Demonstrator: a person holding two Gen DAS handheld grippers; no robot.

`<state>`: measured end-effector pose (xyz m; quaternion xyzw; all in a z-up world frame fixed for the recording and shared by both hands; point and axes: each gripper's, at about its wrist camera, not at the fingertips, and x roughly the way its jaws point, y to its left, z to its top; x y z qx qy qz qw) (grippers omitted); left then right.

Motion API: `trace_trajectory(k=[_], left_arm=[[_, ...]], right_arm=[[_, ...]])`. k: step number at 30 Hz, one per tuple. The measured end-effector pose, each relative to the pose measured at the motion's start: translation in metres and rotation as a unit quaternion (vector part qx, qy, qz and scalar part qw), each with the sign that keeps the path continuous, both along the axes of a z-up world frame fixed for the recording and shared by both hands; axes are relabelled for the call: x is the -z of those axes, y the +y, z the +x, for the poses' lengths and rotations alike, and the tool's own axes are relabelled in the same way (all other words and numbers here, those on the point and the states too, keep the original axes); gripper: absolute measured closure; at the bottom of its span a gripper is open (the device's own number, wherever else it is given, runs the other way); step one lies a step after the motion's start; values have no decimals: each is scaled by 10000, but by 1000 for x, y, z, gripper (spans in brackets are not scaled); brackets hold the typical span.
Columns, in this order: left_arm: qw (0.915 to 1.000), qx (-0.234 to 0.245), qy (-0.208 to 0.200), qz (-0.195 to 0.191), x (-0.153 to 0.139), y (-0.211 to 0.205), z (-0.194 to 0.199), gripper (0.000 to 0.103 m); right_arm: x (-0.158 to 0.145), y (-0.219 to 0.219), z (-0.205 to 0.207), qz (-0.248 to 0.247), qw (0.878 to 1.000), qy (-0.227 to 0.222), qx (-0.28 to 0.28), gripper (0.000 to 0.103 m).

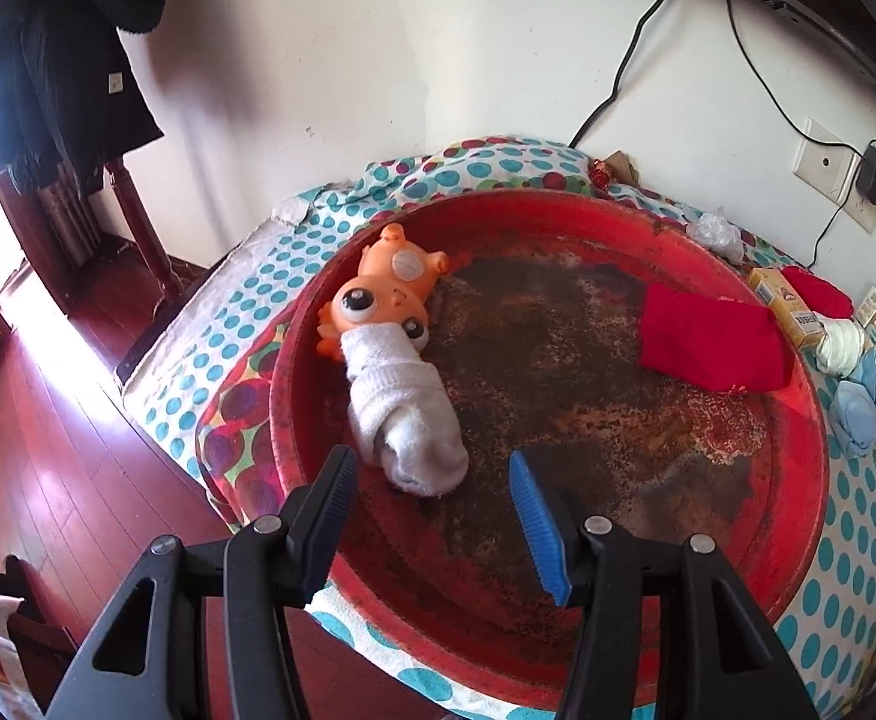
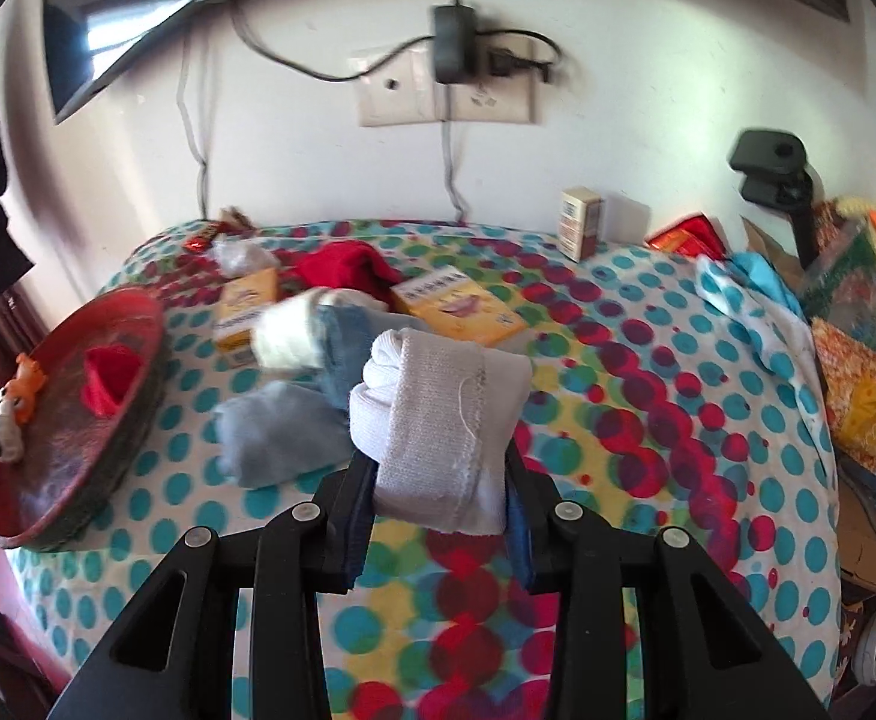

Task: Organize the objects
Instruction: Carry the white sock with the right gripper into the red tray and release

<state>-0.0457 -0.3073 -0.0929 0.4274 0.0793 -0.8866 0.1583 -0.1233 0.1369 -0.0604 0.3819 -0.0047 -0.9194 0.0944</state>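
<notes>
an orange toy (image 1: 387, 288), a white sock roll (image 1: 402, 414) and a red cloth (image 1: 708, 339) are held in the red basin (image 1: 798, 480), the roll lying just ahead of the left gripper (image 1: 435, 498), whose jaws are spread and empty; another white sock bundle (image 2: 444, 420) is clamped in the right gripper (image 2: 438, 516).

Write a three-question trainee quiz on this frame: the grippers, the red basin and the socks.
1. True or false: the right gripper is shut on a rolled white sock.
2. What lies in the round red basin? A) orange rubber toy, white sock bundle, folded red cloth; B) two yellow boxes; C) nothing.
3. Fill in: the left gripper is ____.

Key: 1 true; 2 A; 3 open.
</notes>
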Motion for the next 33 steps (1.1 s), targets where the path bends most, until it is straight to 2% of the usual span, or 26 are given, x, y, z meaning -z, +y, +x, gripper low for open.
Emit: trace_trajectory(k=[10,12,20,26,33], left_arm=[[9999,15,-2,106,1,-6,2,49],[10000,-30,-7,24,1,-7,2,49],[9998,-41,75,175,-1,-13,5,49],[9998,-45,104,180,-3,-14,6,49],[9995,-143,232,149,-10,-18,10,49]], right_arm=[[-7,-93,13,42,9965,-39,-832,69],[-10,-114,15,27,9943,-38,-1067,69],[-10,-187,21,52,9828,-163,-1841,69],[0,-223,17,212,9766,-266,-2122,69],[15,-248,12,431,9737,-458,-2188,69]])
